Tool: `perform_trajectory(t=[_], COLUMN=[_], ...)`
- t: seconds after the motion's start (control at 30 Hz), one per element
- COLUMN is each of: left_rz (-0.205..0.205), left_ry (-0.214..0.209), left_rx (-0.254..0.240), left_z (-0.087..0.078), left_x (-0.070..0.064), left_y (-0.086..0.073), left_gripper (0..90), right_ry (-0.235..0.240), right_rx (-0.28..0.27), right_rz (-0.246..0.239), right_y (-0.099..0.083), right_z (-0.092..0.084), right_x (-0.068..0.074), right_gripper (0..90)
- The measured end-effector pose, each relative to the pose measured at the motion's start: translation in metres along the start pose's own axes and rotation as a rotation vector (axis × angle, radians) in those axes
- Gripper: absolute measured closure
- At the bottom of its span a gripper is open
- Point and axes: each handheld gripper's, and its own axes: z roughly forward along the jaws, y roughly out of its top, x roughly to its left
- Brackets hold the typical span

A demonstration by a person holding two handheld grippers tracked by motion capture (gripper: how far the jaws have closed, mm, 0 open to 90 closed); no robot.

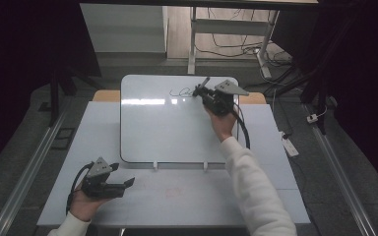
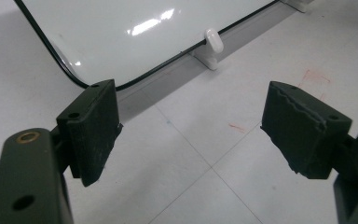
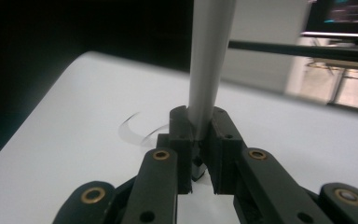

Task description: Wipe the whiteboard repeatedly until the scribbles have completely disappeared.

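Altogether: two grippers – right gripper (image 1: 200, 92) clamps one marker (image 3: 208, 60), left gripper (image 1: 126, 183) agape – one whiteboard (image 1: 162, 132)

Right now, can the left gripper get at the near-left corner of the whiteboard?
Probably yes: left gripper is open, and bare table lies between it and the whiteboard corner. Right gripper is busy with the marker.

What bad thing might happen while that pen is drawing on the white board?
The right gripper pinches the marker near one end, so it might tip or slip and smudge the scribble. The whiteboard rests against two small white clips while the left gripper is open and off it, so a hard push may shift it.
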Motion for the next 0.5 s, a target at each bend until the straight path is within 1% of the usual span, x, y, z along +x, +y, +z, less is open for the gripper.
perform_trajectory(t=[0.03,0.07,0.1,0.17,0.2,0.23,0.27,0.3,0.37,0.4,0.43,0.47,0.5], left_rz=[0.001,0.003,0.003,0.002,0.001,0.000,-0.001,-0.002,-0.002,-0.001,0.002,0.005,0.007], left_ry=[0.000,0.001,0.002,0.002,0.003,0.002,0.002,0.001,0.001,0.000,0.001,0.002,0.003], left_rx=[0.001,0.002,0.002,0.002,0.001,-0.001,-0.002,-0.001,0.003,0.004,0.005,0.006,0.005], left_z=[0.000,0.000,0.000,-0.001,-0.001,-0.001,-0.001,-0.001,0.001,0.001,0.001,0.001,0.000], left_x=[0.000,-0.001,-0.001,-0.001,-0.001,0.000,0.000,0.001,0.001,0.000,0.000,-0.001,-0.001], left_y=[0.000,0.000,0.000,0.000,-0.001,0.000,0.000,0.000,0.000,0.000,0.000,0.000,0.000], left_gripper=[20.0,20.0,20.0,20.0,20.0,20.0,19.9,20.0,20.0,19.9,19.9,19.9,19.9], right_ry=[0.011,0.009,0.004,-0.057,-0.078,-0.088,-0.085,-0.076,-0.016,0.010,0.021,0.012,0.013], right_rx=[0.011,0.014,0.007,-0.026,-0.038,-0.045,-0.047,-0.038,-0.006,0.009,0.020,0.021,0.012], right_rz=[-0.029,-0.049,-0.033,0.000,0.013,0.034,0.044,0.025,0.007,-0.021,-0.057,-0.076,-0.061], right_y=[-0.003,-0.003,-0.001,0.005,0.008,0.009,0.009,0.008,0.001,-0.003,-0.006,-0.005,-0.004], right_z=[0.000,0.000,-0.001,-0.002,-0.002,-0.003,-0.003,-0.004,-0.003,-0.001,0.000,0.002,0.003], right_x=[0.006,0.007,0.004,-0.007,-0.014,-0.018,-0.018,-0.015,-0.001,0.007,0.013,0.016,0.013], right_gripper=[80.7,80.7,80.7,80.7,80.7,80.7,80.7,80.7,80.7,80.7,80.7,80.7,80.7])
